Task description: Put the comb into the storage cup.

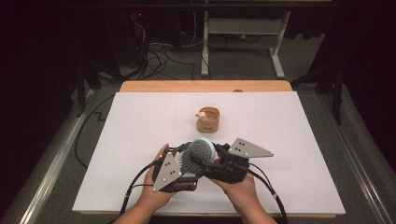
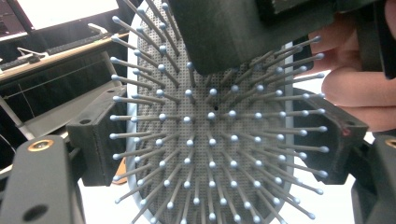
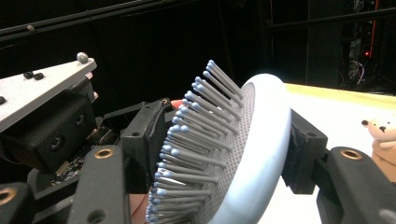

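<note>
A light-blue hairbrush (image 1: 201, 150) with grey ball-tipped bristles is held up over the near middle of the white table sheet (image 1: 289, 135), between both hands. My left gripper (image 1: 189, 161) clamps the brush head (image 2: 210, 140) across its width, one black jaw against each side rim. My right gripper (image 1: 208, 157) comes in from the right and grips through its thickness. In the right gripper view one jaw presses into the bristles and the other sits against the smooth back of the brush (image 3: 261, 154). In the left gripper view the bristles bend under that jaw.
A small wooden cup (image 1: 208, 120) with a little bear figure (image 3: 380, 133) on its rim stands farther back at the table's middle. The sheet's far edge meets a wooden strip (image 1: 205, 86). Beyond it are floor cables and desk legs.
</note>
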